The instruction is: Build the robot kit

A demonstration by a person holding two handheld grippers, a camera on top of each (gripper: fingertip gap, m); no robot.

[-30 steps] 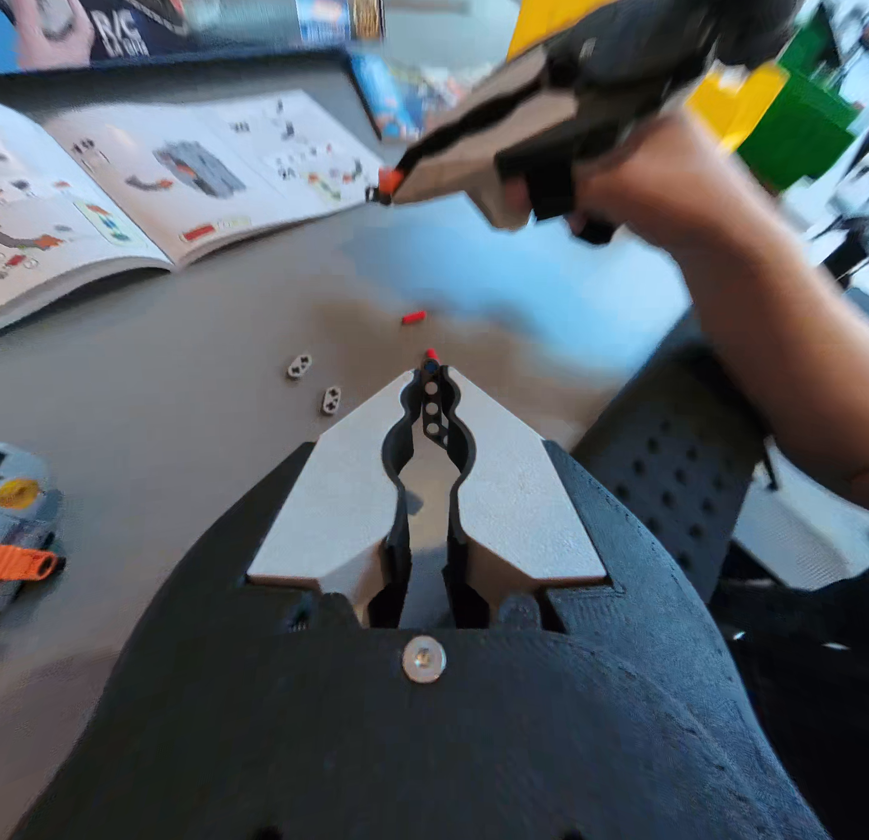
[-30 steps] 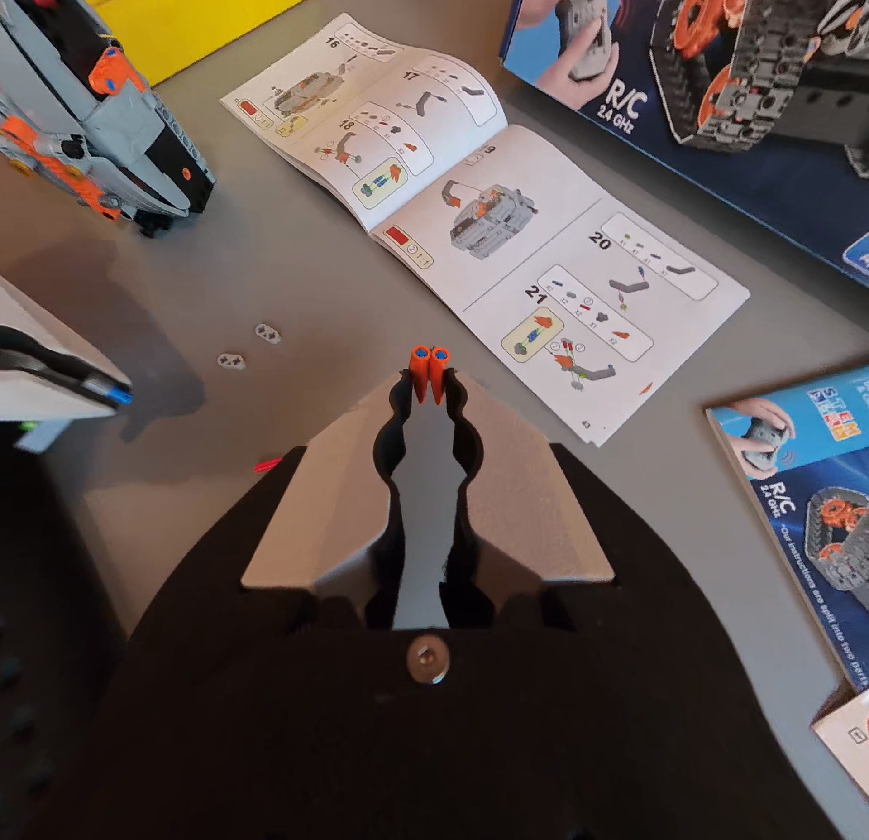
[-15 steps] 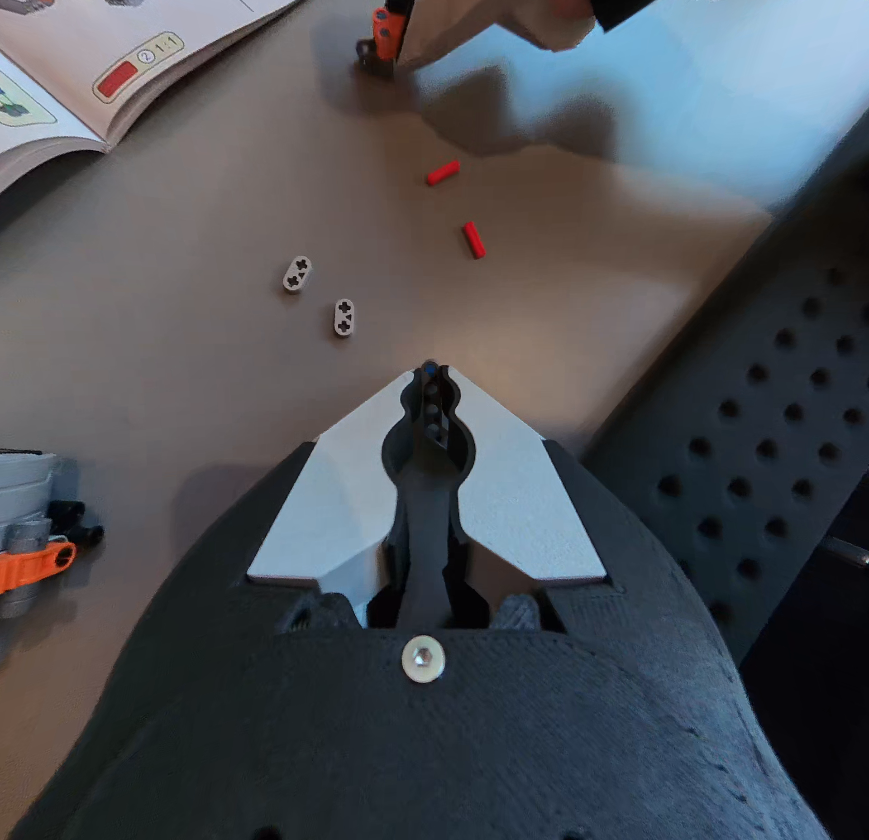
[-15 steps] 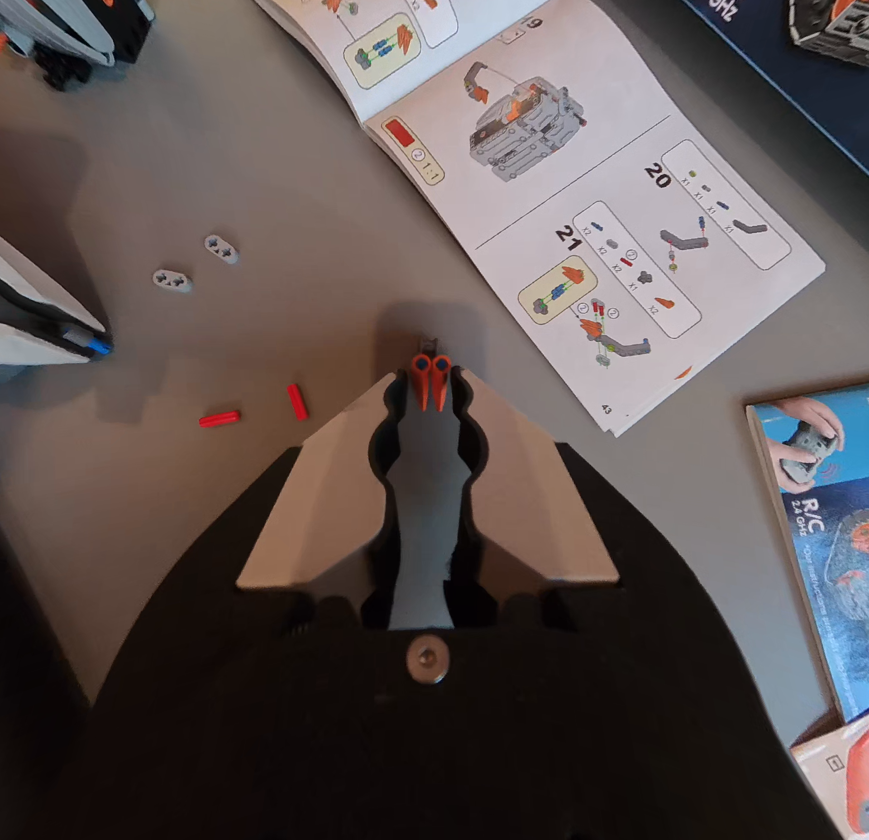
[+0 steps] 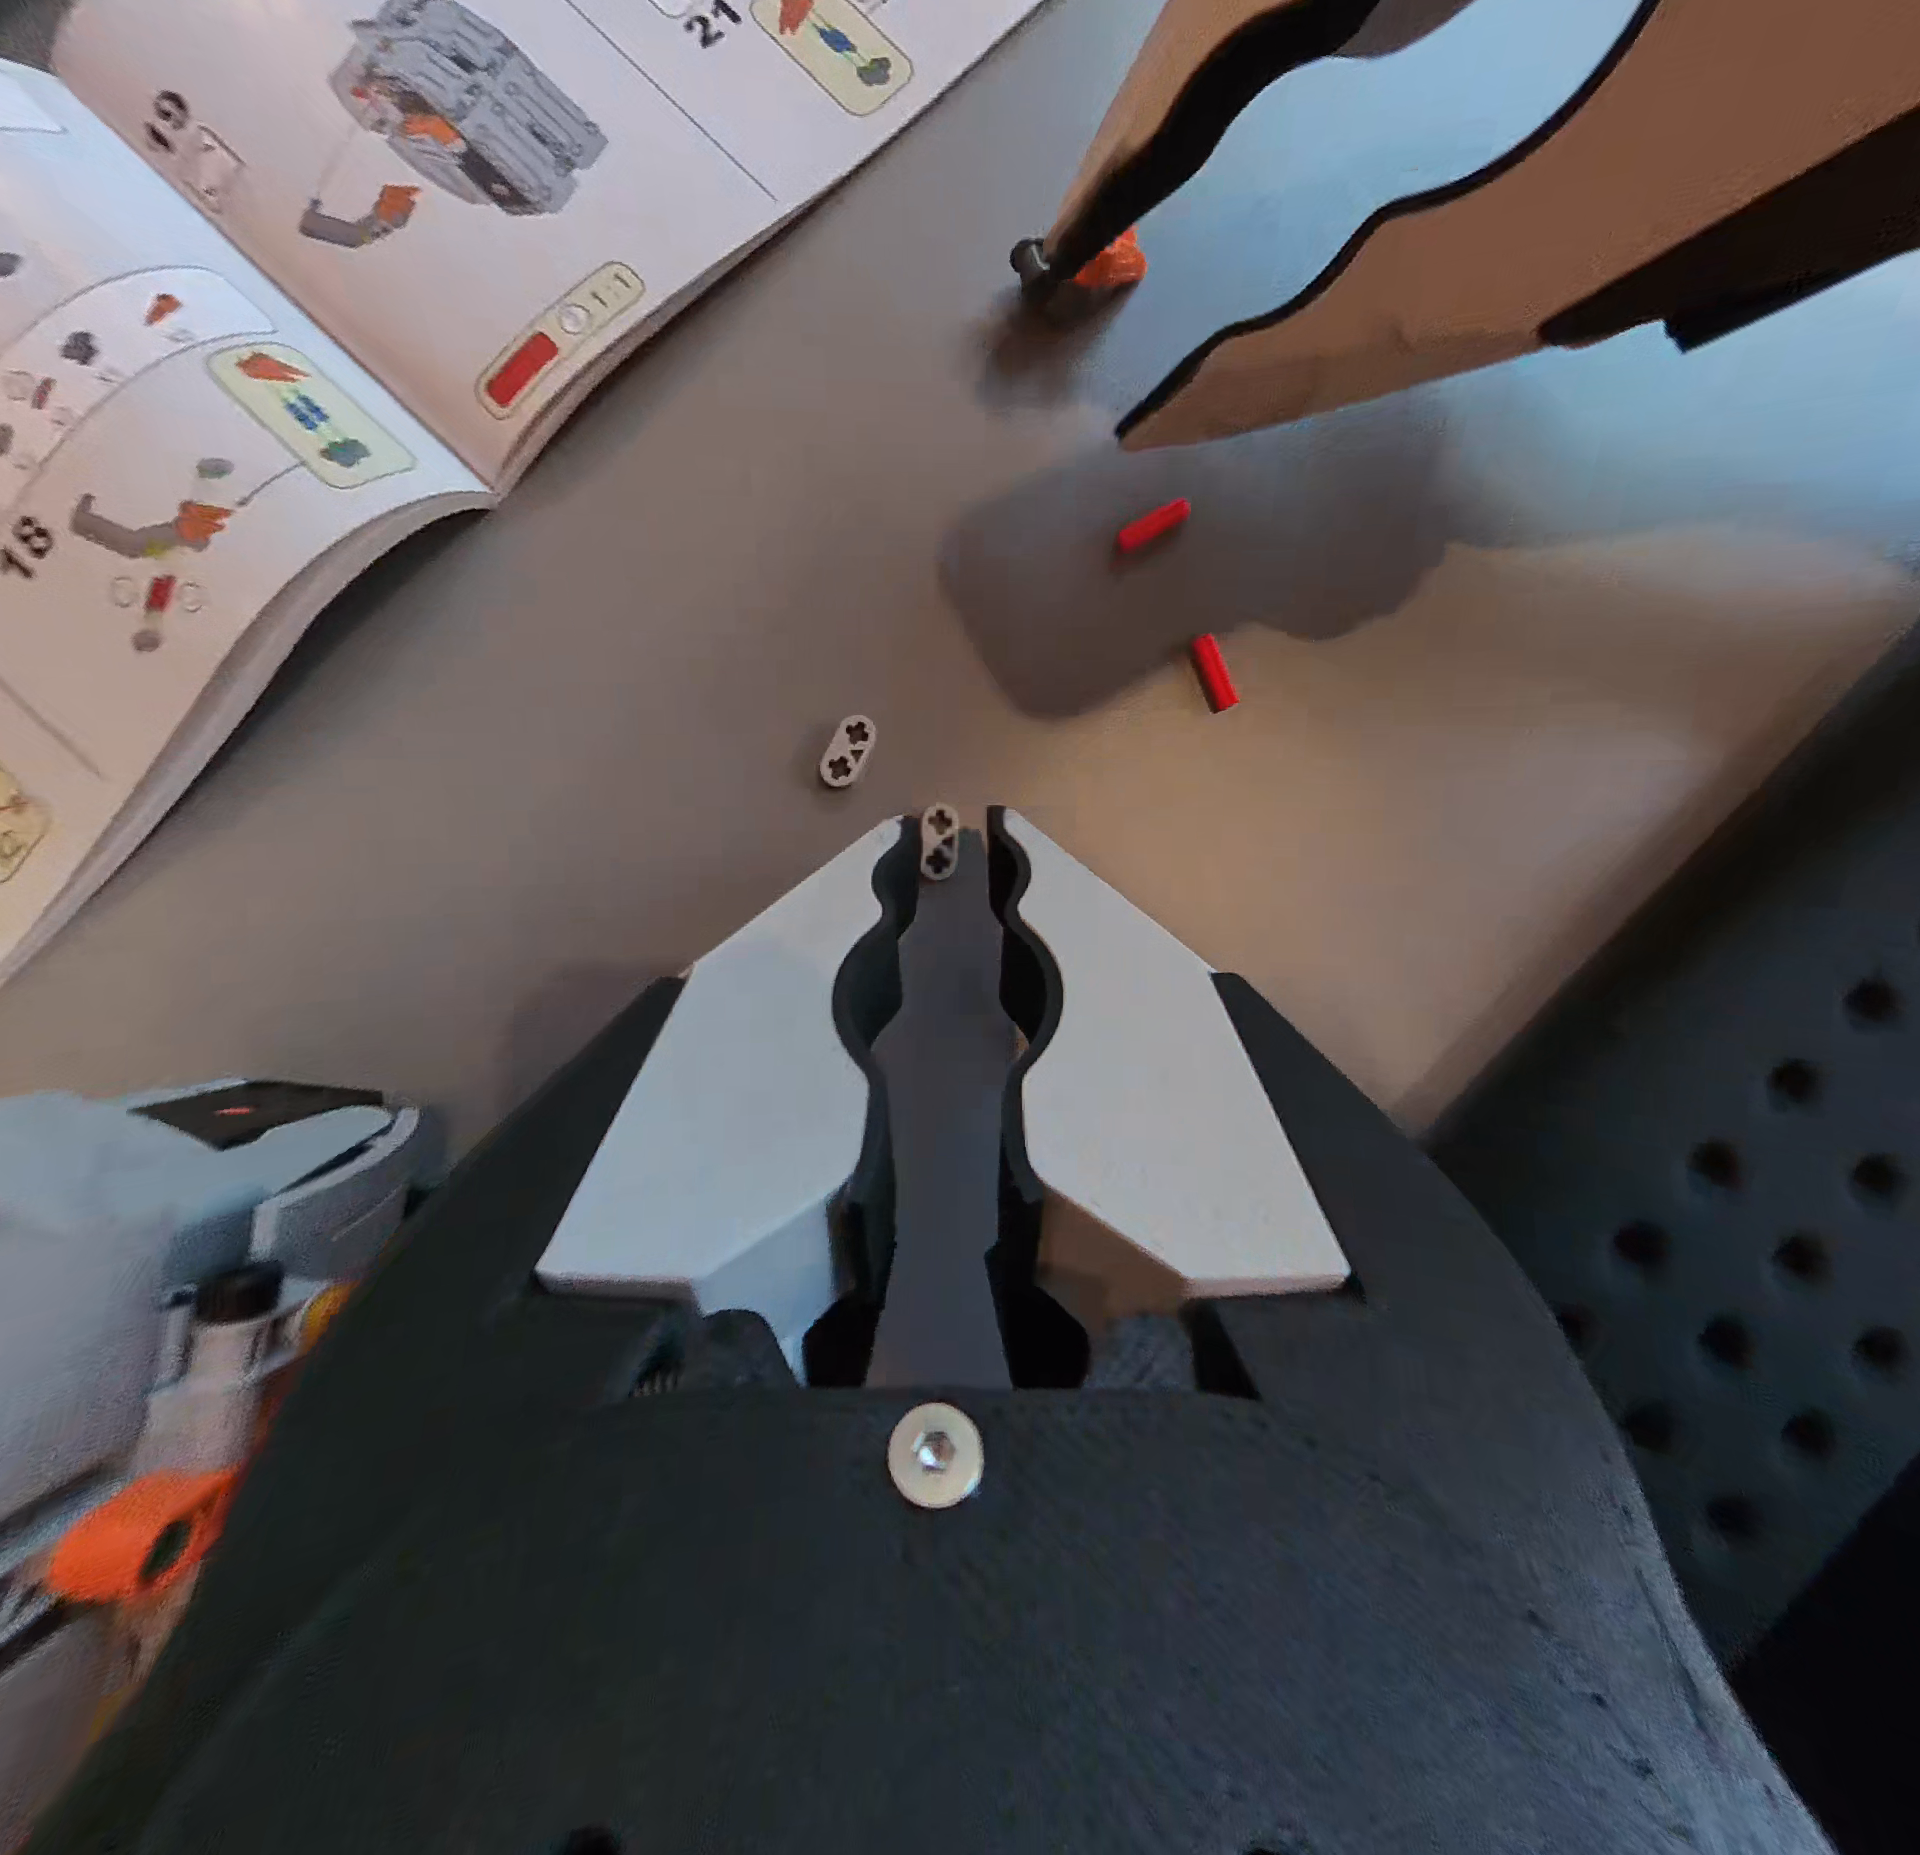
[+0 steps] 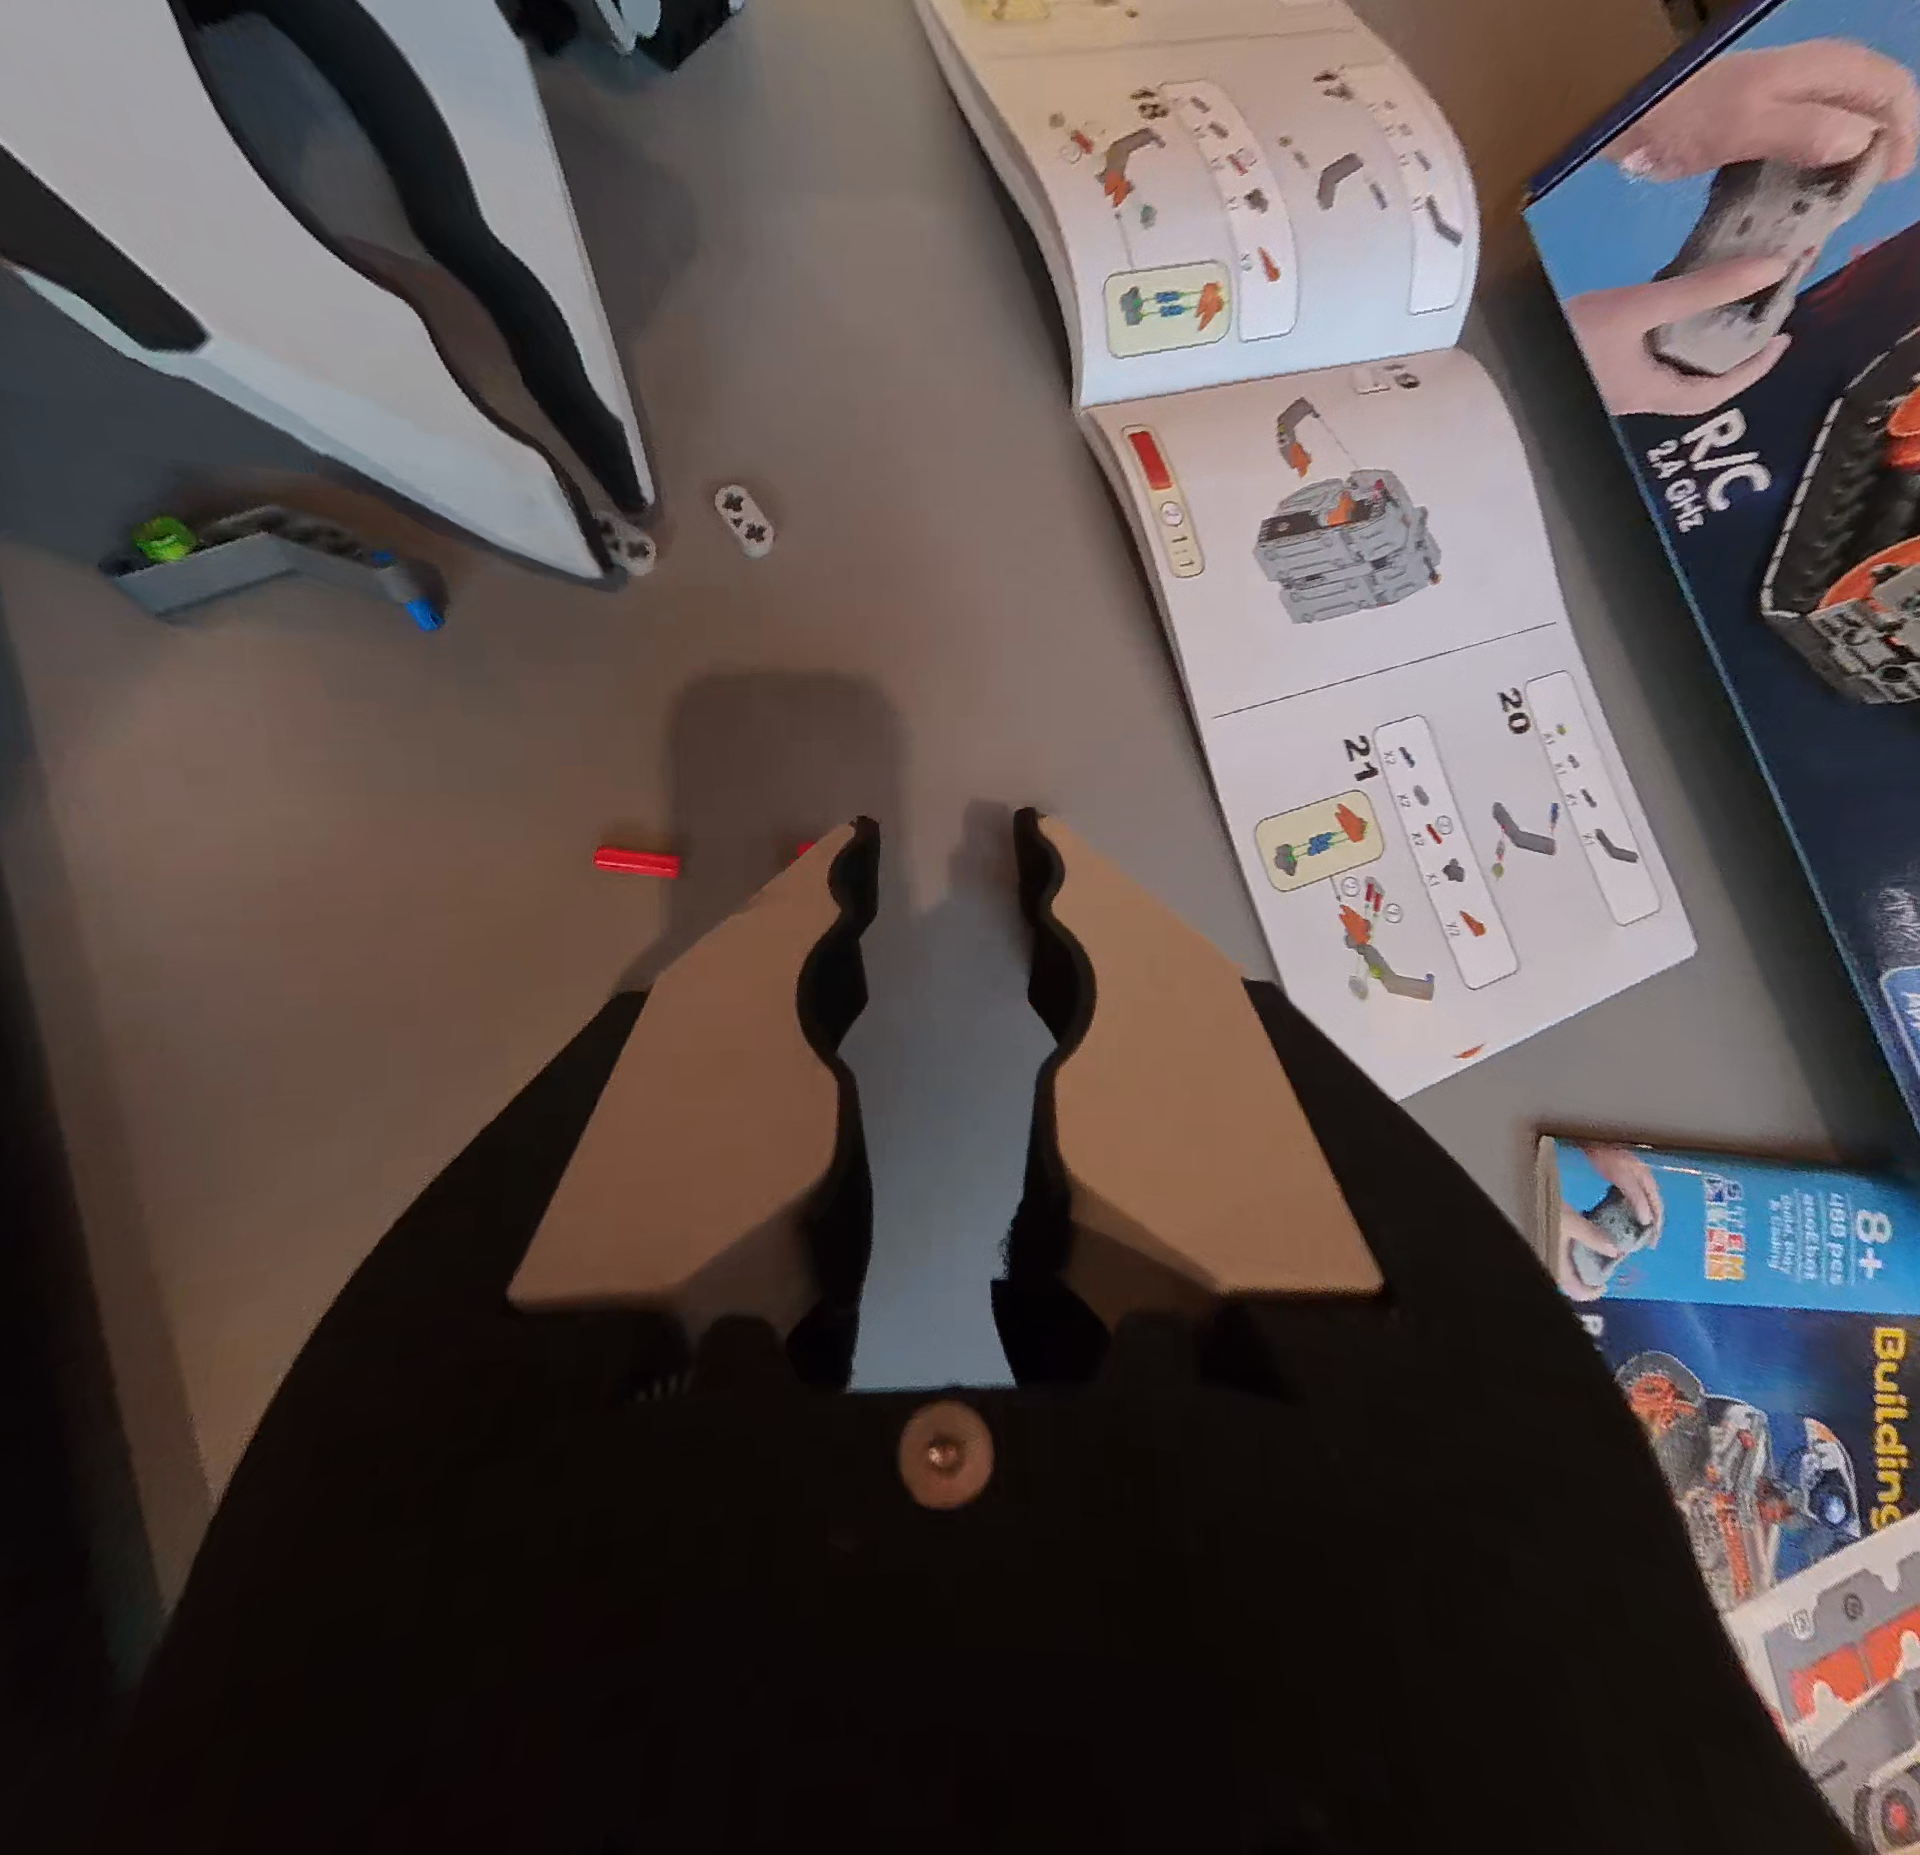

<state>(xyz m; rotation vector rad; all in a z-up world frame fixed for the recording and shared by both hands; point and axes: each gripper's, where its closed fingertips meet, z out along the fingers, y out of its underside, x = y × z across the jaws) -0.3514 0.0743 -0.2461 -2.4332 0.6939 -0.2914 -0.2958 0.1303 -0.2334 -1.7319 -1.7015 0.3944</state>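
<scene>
Left wrist view, left hand-held gripper parted around grey link, right hand-held gripper wide apart, empty, bare table between.

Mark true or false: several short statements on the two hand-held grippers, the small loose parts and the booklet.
1. The right hand-held gripper is open, with nothing between its fingers. True.
2. A small grey link lies between the fingertips of the left hand-held gripper. True.
3. Both red pins are clamped in the left hand-held gripper. False: they lie loose on the table.
4. The instruction booklet is closed. False: it lies open.
</scene>
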